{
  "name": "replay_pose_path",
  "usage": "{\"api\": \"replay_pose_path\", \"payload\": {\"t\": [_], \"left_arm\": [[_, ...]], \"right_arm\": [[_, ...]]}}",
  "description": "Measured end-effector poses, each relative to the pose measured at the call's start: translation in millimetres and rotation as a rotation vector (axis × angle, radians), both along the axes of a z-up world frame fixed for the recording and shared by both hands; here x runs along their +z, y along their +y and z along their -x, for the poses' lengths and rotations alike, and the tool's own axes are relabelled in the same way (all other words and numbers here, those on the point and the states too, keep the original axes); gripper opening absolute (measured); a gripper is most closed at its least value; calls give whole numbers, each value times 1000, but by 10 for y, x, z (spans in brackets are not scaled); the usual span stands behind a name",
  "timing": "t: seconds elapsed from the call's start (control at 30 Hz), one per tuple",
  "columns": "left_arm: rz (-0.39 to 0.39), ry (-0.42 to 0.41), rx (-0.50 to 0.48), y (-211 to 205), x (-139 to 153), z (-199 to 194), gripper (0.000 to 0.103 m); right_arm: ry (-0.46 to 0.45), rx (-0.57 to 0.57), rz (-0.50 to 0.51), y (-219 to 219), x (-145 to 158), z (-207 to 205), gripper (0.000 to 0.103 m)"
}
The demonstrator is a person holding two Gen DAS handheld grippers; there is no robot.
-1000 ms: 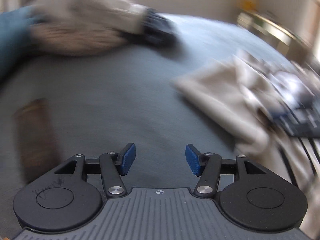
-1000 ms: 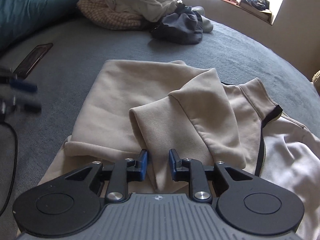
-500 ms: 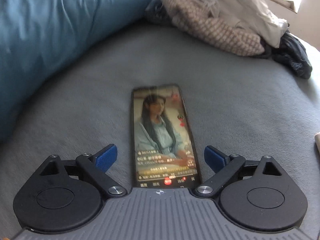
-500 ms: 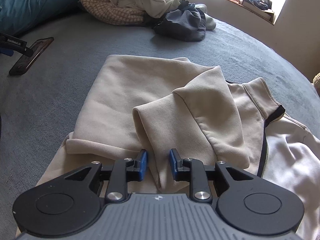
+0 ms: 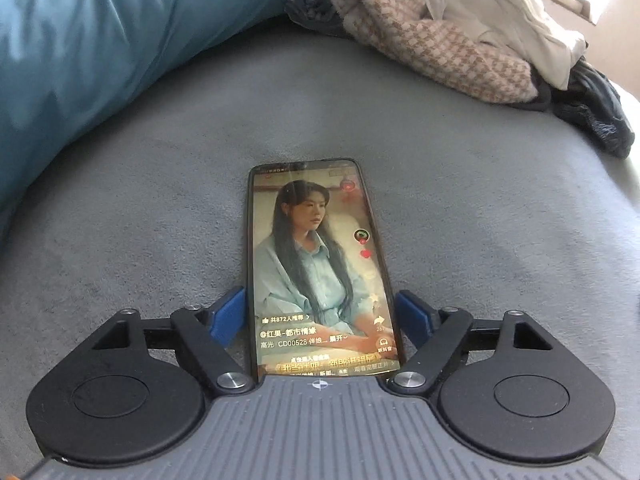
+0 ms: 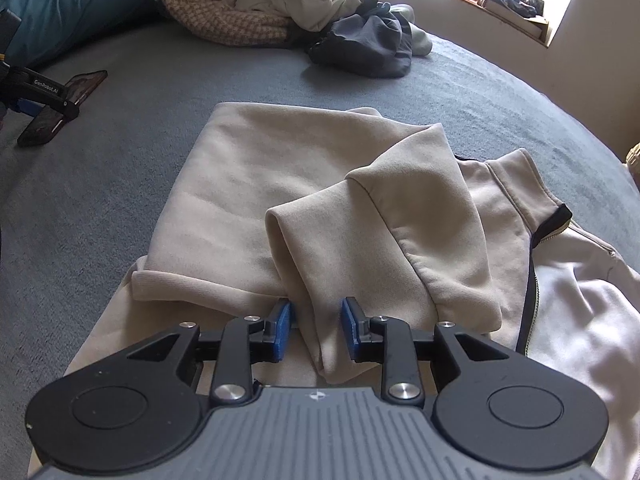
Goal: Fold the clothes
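Meanwhile, the left gripper was closing around a lit smartphone on the bed, probably to clear it. The beige zip jacket lay half-folded; its sleeve was between the slowly opening right gripper.

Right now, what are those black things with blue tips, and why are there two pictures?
A person holds a pair of tongs in each hand, and each pair has a camera looking along its tips. One picture is from the left tongs: they are closing around a phone lying on the grey bed, seemingly not gripping it yet. The other is from the right tongs: they are opening, with a beige jacket sleeve between the tips. A pile of clothes waits behind.
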State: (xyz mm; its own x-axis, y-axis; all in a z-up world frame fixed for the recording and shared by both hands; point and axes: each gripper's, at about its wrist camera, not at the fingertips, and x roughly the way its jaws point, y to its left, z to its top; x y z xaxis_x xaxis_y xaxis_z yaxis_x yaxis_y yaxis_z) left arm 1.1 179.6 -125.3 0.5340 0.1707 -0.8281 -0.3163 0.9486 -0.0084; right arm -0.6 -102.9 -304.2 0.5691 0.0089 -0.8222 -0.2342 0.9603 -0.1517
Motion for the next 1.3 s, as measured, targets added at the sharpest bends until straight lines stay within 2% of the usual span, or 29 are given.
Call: {"api": "replay_pose_path", "payload": {"t": [0.1, 0.3, 0.47, 0.7, 0.93, 1.0, 1.13, 1.2, 1.23, 1.3], "left_arm": [[19, -7, 7, 26, 7, 16, 79], [7, 15, 21, 187, 34, 129, 79], [-22, 50, 75, 492, 45, 496, 79], [-46, 141, 131, 974, 82, 1120, 79], [-121, 216, 140, 1169, 77, 1715, 81], [-156, 205, 115, 1149, 137, 1797, 81], [-256, 185, 28, 1066, 332, 2026, 91], [-301, 175, 2, 1043, 443, 2129, 93], [-317, 171, 1, 1045, 498, 2187, 93], [-328, 137, 51, 1040, 613, 2218, 93]], "right_arm": [[0, -3, -1, 2, -3, 4, 30], [0, -3, -1, -5, -2, 9, 31], [2, -3, -2, -9, -3, -1, 31], [3, -4, -4, -10, -3, -6, 31], [5, -5, 0, 6, -5, -11, 31], [5, -5, 2, 9, -6, -14, 31], [4, 1, 12, 23, -7, -20, 32], [-5, 5, 20, 34, 8, -9, 33], [-12, 8, 28, 42, 15, -1, 38], [-32, 15, 44, 60, 40, 20, 40]]}}
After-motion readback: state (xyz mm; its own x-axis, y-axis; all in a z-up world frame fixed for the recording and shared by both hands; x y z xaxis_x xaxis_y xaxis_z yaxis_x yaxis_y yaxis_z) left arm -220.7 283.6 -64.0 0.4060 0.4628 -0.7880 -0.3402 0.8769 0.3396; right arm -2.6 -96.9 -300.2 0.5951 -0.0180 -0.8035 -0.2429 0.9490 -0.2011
